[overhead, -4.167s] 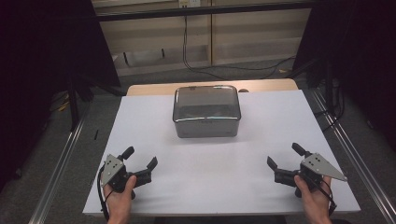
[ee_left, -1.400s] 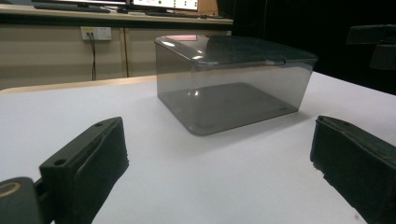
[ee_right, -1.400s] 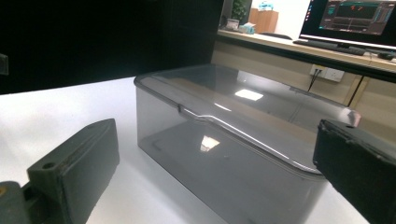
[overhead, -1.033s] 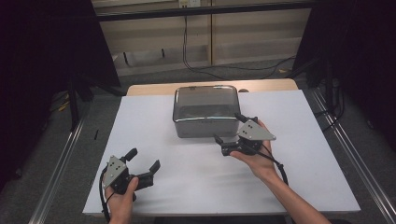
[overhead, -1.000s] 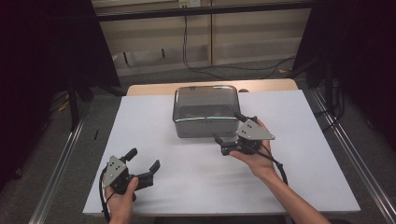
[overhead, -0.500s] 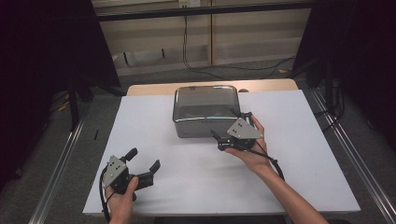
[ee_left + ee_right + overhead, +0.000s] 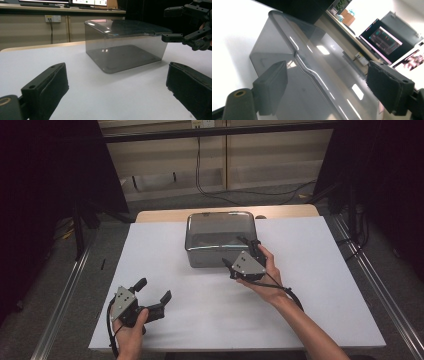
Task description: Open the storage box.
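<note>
Nearest, at the near left of the white table top [image 7: 310, 285], a person's left hand [image 7: 131, 332] grips the left gripper [image 7: 152, 290], which sits low over the board with a black cable looping from its back. Its jaws stand wide apart with nothing between them; in the left gripper view the two black pads [image 7: 53, 85] frame bare white surface, and beyond them the box lies well apart.

Farther in and to the right of centre, the right hand [image 7: 267, 277] comes in on a long forearm from the near right edge and carries the right gripper [image 7: 239, 251], its grey three-cornered plate facing up. The gripper is tilted and set at the near right corner of the box. Its jaws have just been closing but are not yet on anything: in the right gripper view one pad [image 7: 272, 86] lies against the box's smoky side wall and the other [image 7: 388, 90] hangs out past the lid's edge, with the rim of the lid running between them. Whether either pad touches the plastic I cannot tell; a clear gap remains between the two.

The translucent grey box [image 7: 220, 237] sits with its lid on at the middle of the table's far half, near its far edge. In the left gripper view the box [image 7: 125, 45] looks empty, and the right gripper [image 7: 172, 25] reaches to its right end at lid height.

Beyond the table's far edge, cables hang down a pale wall.
</note>
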Demonstrator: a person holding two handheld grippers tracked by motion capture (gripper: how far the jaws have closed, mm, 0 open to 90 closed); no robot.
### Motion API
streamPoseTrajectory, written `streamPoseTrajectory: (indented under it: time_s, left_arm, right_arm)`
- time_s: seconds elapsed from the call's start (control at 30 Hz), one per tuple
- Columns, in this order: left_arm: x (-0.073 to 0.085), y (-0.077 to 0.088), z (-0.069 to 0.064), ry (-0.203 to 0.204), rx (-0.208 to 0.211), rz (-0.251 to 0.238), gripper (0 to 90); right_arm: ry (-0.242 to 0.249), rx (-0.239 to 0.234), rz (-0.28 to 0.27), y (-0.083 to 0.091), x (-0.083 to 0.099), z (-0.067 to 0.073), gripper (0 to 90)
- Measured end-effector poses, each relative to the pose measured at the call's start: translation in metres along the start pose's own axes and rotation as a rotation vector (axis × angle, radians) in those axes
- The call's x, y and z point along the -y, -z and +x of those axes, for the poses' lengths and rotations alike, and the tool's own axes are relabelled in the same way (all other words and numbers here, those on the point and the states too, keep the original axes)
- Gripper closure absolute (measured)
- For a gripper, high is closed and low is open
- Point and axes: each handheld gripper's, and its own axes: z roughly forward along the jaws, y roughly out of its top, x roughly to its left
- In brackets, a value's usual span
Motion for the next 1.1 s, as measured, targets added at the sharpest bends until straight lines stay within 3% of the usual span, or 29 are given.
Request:
streamPoseTrajectory:
  time_s: [0.33, 0.47, 0.83, 1.1]
  left_arm:
    - [0.000, 0.000, 0.000, 0.004, 0.001, -0.005, 3.5]
    - [0.000, 0.001, 0.002, 0.002, -0.002, -0.001, 3.5]
    - [0.000, 0.001, 0.003, 0.002, -0.001, 0.006, 3.5]
    - [0.000, 0.000, 0.002, -0.004, 0.002, 0.011, 3.5]
  right_arm:
    - [0.169, -0.010, 0.032, -0.009, -0.010, 0.007, 26.7]
    - [0.187, -0.016, 0.044, -0.010, -0.008, 0.009, 31.5]
    - [0.317, -0.025, 0.091, -0.012, -0.004, 0.014, 52.2]
    - [0.331, -0.023, 0.104, -0.015, -0.003, 0.013, 62.3]
